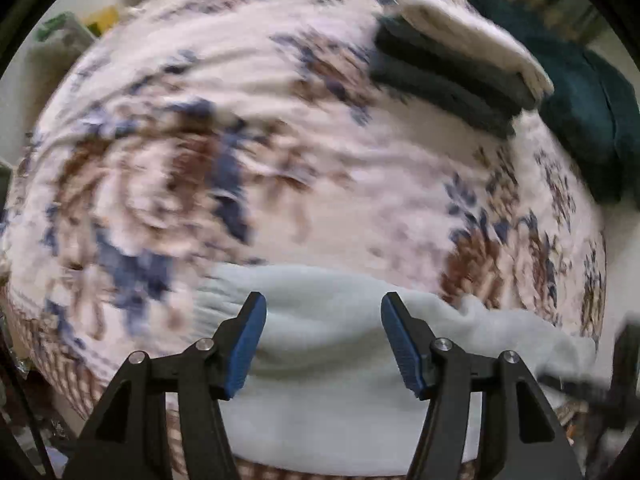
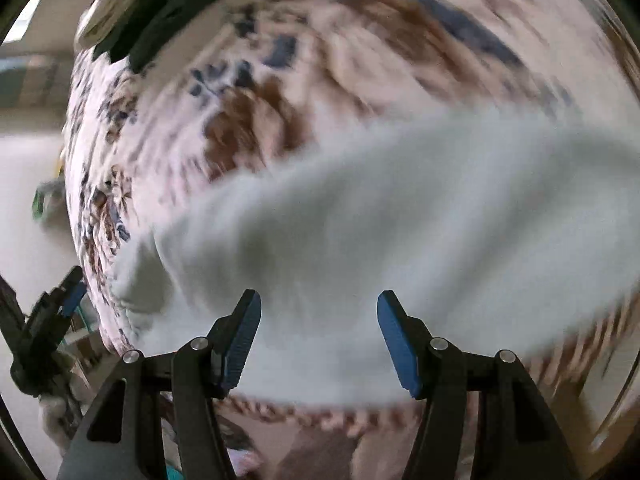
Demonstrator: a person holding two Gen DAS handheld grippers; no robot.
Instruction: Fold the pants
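Pale, whitish pants [image 1: 340,344] lie flat on a floral bedspread [image 1: 240,140], with a ribbed cuff towards the left in the left wrist view. My left gripper [image 1: 323,304] hovers over them, pointing down, open, with nothing pinched between its blue pads [image 1: 248,344]. In the right wrist view the same pants [image 2: 400,220] stretch across the bedspread [image 2: 280,80]. My right gripper [image 2: 319,300] is open above them, its pads apart from the cloth. The left gripper's fingers [image 2: 60,308] show at that view's left edge. Both views are blurred.
A stack of folded clothes [image 1: 452,64], dark ones under a cream one, sits at the far right of the bed, and is also seen in the right wrist view [image 2: 152,12]. A teal cloth [image 1: 592,120] lies beside it. The bed's edge runs just below the pants.
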